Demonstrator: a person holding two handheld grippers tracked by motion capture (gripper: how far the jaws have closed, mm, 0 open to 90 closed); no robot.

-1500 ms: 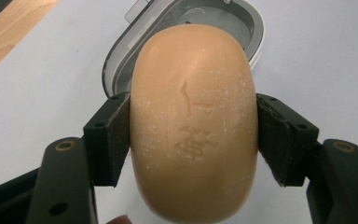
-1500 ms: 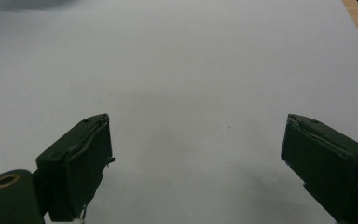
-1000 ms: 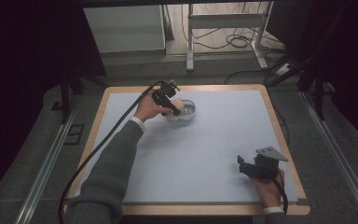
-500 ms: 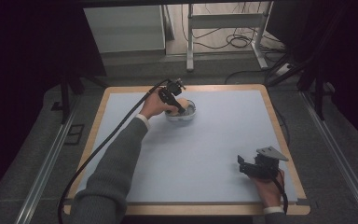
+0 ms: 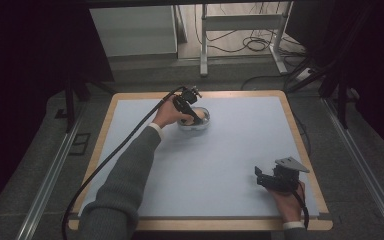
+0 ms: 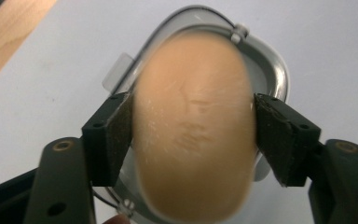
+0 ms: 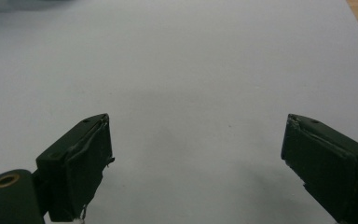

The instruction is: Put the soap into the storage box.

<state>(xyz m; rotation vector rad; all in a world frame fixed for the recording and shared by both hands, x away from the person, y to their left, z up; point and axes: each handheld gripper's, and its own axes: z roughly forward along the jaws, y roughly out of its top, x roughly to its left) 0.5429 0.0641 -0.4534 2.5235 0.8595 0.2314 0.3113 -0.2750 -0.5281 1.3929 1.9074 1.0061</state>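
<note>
A tan, smooth oval lump (image 6: 193, 140) hangs between the jaws of my left gripper (image 5: 192, 114), right above a clear, shallow bowl (image 6: 272, 70). The lump looks blurred while the jaws look sharp. The jaws have just been opening: the left pad (image 6: 116, 135) lies against the lump and the right pad (image 6: 275, 135) stands a sliver off it. In the high view the bowl (image 5: 202, 124) sits near the table's far edge, under my left hand. My right gripper (image 5: 260, 176) rests at the near right, open, with nothing between its jaws (image 7: 196, 158).
A pale blue mat (image 5: 230, 150) covers the wooden-rimmed table (image 5: 307, 150). The left gripper's cable (image 5: 110, 155) trails along the left side of the mat. Beyond the far edge stand a metal frame (image 5: 240, 22) and loose cables on the floor.
My left hand has shifted slightly toward the far edge, staying over the bowl. The right hand and its gripper have not moved.
</note>
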